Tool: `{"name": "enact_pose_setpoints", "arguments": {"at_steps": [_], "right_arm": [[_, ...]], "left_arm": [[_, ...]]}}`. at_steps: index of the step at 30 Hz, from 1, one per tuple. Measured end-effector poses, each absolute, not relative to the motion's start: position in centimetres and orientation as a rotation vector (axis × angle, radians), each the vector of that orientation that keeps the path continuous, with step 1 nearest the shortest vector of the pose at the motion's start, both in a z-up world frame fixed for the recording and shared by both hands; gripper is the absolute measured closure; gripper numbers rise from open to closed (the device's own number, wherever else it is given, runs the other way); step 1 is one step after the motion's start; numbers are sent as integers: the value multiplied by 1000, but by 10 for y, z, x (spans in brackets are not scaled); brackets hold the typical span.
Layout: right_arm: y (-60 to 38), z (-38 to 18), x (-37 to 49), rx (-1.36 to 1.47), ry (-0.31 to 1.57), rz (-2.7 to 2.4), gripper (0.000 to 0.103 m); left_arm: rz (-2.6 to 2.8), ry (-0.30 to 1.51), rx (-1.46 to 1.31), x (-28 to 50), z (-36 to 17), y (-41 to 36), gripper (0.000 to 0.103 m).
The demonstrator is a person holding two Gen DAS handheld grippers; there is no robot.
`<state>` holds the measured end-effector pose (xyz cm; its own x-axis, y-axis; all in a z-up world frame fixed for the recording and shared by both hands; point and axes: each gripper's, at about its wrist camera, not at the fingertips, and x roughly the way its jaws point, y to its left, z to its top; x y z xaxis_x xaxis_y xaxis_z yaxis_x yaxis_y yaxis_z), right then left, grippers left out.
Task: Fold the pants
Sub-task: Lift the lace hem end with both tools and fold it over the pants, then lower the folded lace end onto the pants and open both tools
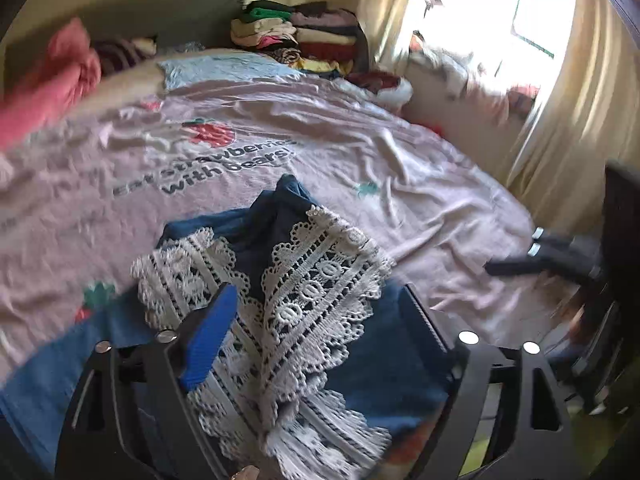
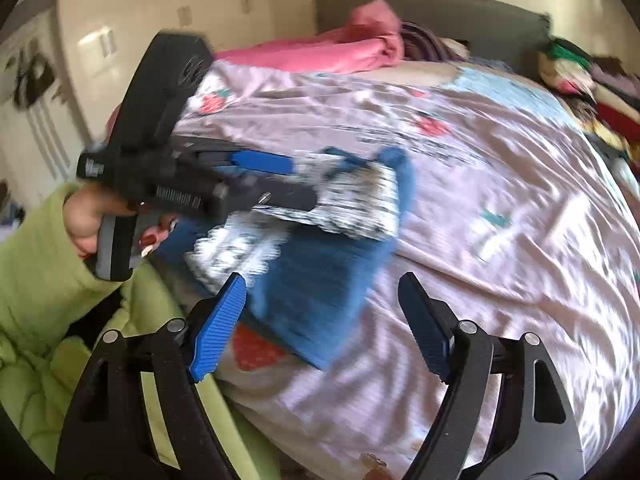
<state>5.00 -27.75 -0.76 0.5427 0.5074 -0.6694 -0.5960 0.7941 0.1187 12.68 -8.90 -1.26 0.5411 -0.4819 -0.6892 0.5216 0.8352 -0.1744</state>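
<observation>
pants, blue with white lace cuffs, sit at the lower centre of the left wrist frame, bunched and lifted off the pink bedsheet. the fold looks barely begun: the legs seem gathered together, but nothing lies flat or stacked yet, so smoothing and the main folds remain. the left gripper, mid left of the right wrist frame, appears clamped on the lace hem. the right gripper stands with its jaws apart and empty, low in frame, the blue cloth hanging just beyond its fingertips.
</observation>
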Motion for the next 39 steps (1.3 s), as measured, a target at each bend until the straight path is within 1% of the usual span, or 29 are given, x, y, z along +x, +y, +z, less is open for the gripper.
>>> {"name": "enact_pose_setpoints", "arguments": {"at_steps": [3, 4, 5, 6, 8, 9, 12, 14, 15, 16, 17, 18, 19, 23, 25, 28, 30, 31, 33, 34, 36, 39], "right_arm": [[-281, -15, 61, -88, 765, 662, 30], [-279, -17, 61, -90, 768, 667, 29], [-277, -19, 61, -86, 769, 674, 29], [-274, -21, 61, -79, 773, 683, 29], [-271, -23, 60, -71, 775, 705, 29], [-269, -23, 60, -70, 771, 713, 29], [-252, -21, 56, -97, 750, 765, 29], [-238, -21, 53, -139, 740, 792, 29], [-232, -22, 52, -155, 737, 805, 29], [-222, -23, 51, -181, 735, 826, 29], [-213, -24, 50, -204, 735, 844, 29], [-206, -25, 47, -230, 730, 861, 29], [-195, -26, 44, -275, 721, 881, 29], [-161, -32, 30, -443, 689, 925, 29], [-148, -37, 25, -520, 669, 930, 32], [-135, -47, 23, -606, 668, 908, 40], [-130, -54, 24, -638, 673, 894, 52], [-128, -58, 26, -648, 679, 886, 56], [-133, -59, 28, -609, 696, 909, 73], [-138, -56, 30, -559, 710, 926, 74], [-143, -52, 33, -517, 716, 944, 81], [-153, -45, 34, -436, 725, 979, 82]], "left_arm": [[-609, 825, 117, 133, -17, -101, 20], [-603, 828, 154, 136, -20, -107, 24], [-603, 834, 171, 140, -21, -110, 32], [-611, 852, 183, 144, -25, -113, 56], [-606, 879, 130, 155, -27, -109, 70], [-621, 890, 37, 160, -27, -100, 72], [-633, 920, -397, 179, -36, -47, 72], [-595, 924, -606, 181, -47, -10, 71], [-569, 930, -646, 180, -51, 3, 66], [-535, 932, -652, 177, -52, 14, 57], [-523, 925, -652, 174, -51, 20, 54], [-521, 916, -663, 170, -50, 26, 45], [-519, 909, -679, 167, -49, 32, 43], [-474, 926, -683, 160, -49, 46, 43], [-475, 946, -698, 159, -54, 47, 43], [-473, 969, -690, 159, -61, 45, 43], [-471, 978, -680, 163, -63, 39, 43], [-471, 980, -678, 165, -63, 38, 43], [-463, 983, -675, 171, -64, 35, 42], [-458, 986, -669, 174, -64, 34, 42], [-452, 992, -659, 181, -63, 31, 42], [-444, 1010, -645, 192, -64, 26, 42]]}}
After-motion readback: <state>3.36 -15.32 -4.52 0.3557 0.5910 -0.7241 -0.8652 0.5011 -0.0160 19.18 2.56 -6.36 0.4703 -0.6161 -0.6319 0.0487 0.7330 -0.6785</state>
